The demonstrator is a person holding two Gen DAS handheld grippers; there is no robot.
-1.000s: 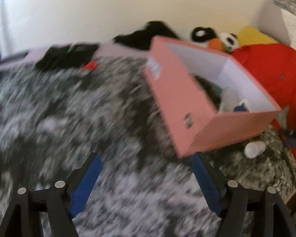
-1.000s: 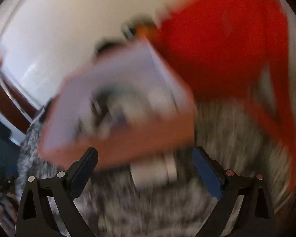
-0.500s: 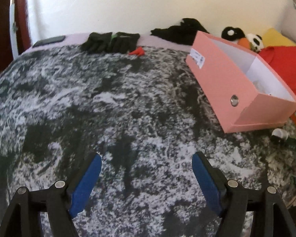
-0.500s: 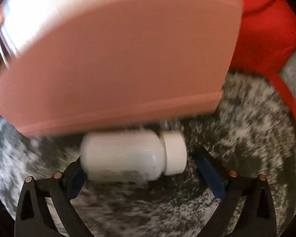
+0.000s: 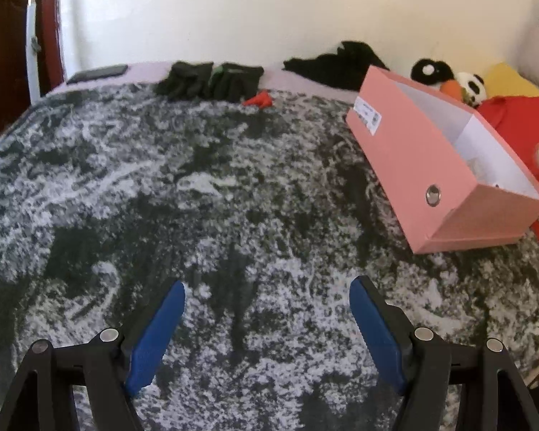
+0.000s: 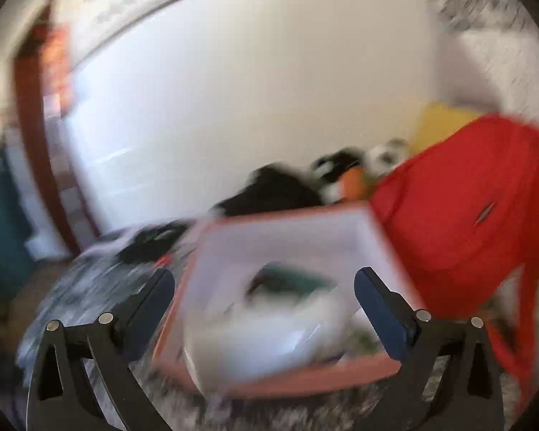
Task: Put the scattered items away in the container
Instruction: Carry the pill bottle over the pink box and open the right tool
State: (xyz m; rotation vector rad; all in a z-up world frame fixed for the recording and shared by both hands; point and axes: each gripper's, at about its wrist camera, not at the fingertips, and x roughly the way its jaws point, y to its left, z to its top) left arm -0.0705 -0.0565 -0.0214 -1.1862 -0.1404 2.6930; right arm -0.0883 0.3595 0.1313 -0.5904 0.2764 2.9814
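Nearest the left camera, the left gripper [image 5: 267, 285] hangs over the mottled grey-and-black blanket [image 5: 161, 197] with its blue pads spread and nothing between them. It is tilted down at bare bedding in the middle of the bed, probably waiting for its next pick.

On the right side, the right gripper [image 6: 265, 273] has a white bottle [image 6: 262, 337] between its fingers, smeared by motion. Its jaws have just been opening and stand very wide. The blur hides whether the pads press on the bottle or have let go. The bottle sits just in front of and over the near end of the pink box [image 6: 287, 215], the container for the task, so this looks like the drop-off step. In the left view the same bottle is probably the white smudge at the picture's right edge, beside the box.

The box [image 5: 413, 158] lies toward the right edge of the bed, open side up, its white interior already holding a few items, among them something dark green. A red bag [image 5: 514, 115] rests just behind it.

Further back, along the far edge of the bed, lie a pair of black gloves [image 5: 212, 80] and a small red item [image 5: 258, 100] just beside them, both likely to be tidied next. A dark phone [image 5: 98, 73] sits near the far left corner. A black garment [image 5: 337, 63], plush toys [image 5: 445, 75] and a yellow cushion [image 5: 506, 80] line the wall.
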